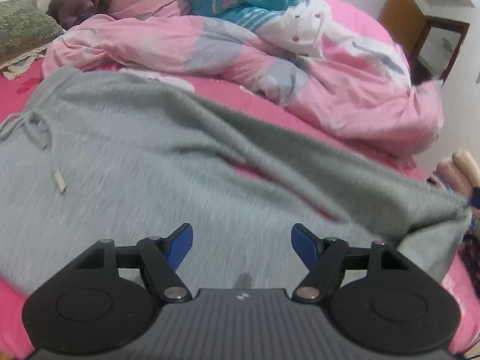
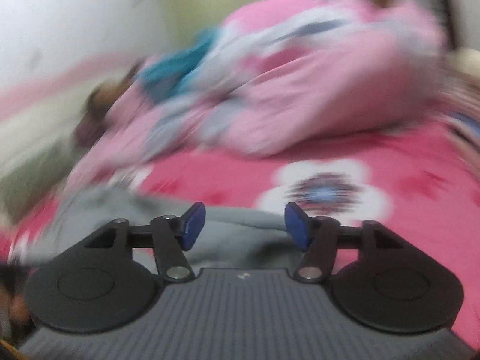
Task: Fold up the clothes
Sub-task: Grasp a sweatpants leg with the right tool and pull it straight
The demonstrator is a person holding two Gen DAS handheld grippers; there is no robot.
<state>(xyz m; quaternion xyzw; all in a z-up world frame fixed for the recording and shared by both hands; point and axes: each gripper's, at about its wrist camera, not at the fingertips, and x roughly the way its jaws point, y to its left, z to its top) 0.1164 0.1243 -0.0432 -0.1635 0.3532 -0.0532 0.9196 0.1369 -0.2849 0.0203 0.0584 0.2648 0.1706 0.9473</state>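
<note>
Grey sweatpants (image 1: 144,162) lie spread on the pink bed sheet (image 1: 270,111), waistband and drawstring (image 1: 33,129) at the left, legs running to the right edge. My left gripper (image 1: 241,240) is open and empty, hovering over the lower leg fabric. In the blurred right wrist view, my right gripper (image 2: 244,222) is open and empty, just above a folded grey edge of the sweatpants (image 2: 234,222).
A crumpled pink and white duvet (image 1: 270,60) with a teal garment (image 1: 240,3) on it fills the far side of the bed. A green patterned pillow (image 1: 21,33) lies at the far left. A wooden door (image 1: 402,21) stands at the back right.
</note>
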